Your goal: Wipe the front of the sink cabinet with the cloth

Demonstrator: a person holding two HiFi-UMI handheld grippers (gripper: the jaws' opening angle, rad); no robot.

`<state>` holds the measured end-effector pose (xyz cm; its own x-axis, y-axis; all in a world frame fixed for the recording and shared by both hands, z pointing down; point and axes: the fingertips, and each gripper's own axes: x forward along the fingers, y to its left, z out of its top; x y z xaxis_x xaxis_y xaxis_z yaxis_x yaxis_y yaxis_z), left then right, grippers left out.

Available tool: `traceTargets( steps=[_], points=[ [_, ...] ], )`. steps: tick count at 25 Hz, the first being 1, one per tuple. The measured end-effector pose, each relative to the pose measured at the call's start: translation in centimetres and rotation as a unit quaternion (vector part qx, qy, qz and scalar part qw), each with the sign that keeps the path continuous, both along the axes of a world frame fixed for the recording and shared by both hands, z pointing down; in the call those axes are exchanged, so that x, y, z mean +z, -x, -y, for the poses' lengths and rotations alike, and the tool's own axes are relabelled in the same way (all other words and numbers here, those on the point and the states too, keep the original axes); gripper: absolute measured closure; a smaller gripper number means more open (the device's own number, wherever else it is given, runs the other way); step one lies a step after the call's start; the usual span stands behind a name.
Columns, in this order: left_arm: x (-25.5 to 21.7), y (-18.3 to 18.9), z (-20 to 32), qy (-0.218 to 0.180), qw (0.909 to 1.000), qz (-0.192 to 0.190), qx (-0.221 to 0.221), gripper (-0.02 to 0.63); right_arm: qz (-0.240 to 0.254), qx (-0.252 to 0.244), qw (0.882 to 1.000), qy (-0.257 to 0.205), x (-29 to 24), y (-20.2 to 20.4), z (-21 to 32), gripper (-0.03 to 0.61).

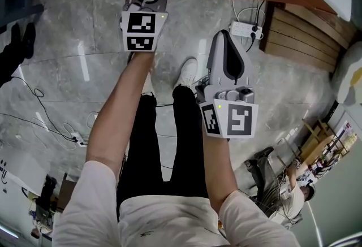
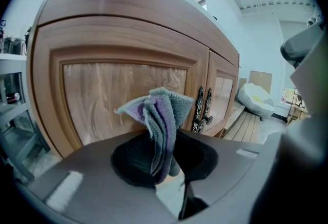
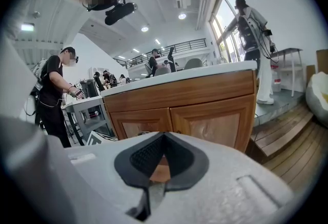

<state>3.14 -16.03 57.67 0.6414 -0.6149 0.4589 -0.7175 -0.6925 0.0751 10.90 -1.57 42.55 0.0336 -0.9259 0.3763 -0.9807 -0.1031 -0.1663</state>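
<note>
Cloth (image 2: pixel 160 125) bunched, clamped in our left gripper (image 2: pixel 163 164), just in front of the cabinet (image 2: pixel 102 43) door; we can't tell if it touches. Right gripper (image 3: pixel 160 159) jaws together, empty, well off the cabinet. We should press the cloth flat to the wood and sweep in overlapping passes, dodging the handles (image 2: pixel 202 110).

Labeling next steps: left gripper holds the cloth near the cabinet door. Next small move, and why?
Probably ease the left gripper forward until the cloth presses on the door panel. The cloth is clamped and facing the wood, seemingly just short of it; contact isn't clear. The right gripper is shut and empty.
</note>
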Motion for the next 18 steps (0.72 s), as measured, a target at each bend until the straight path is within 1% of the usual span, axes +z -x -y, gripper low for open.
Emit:
traceTargets(
  steps=[3, 7, 18],
  points=[
    [0.0, 0.5, 0.2, 0.000, 1.0000, 0.001, -0.001, 0.531, 0.002, -0.004, 1.000, 0.000, -0.1, 0.5, 0.3, 0.580],
    [-0.1, 1.7, 0.7, 0.003, 0.9999, -0.002, -0.016, 0.531, -0.001, -0.008, 1.000, 0.001, -0.1, 1.2, 0.7, 0.580],
    [0.1, 4.7, 1.6, 0.006, 0.9994, 0.004, -0.034, 0.531, -0.006, -0.027, 1.000, 0.004, -0.1, 3.3, 1.2, 0.580]
  ],
)
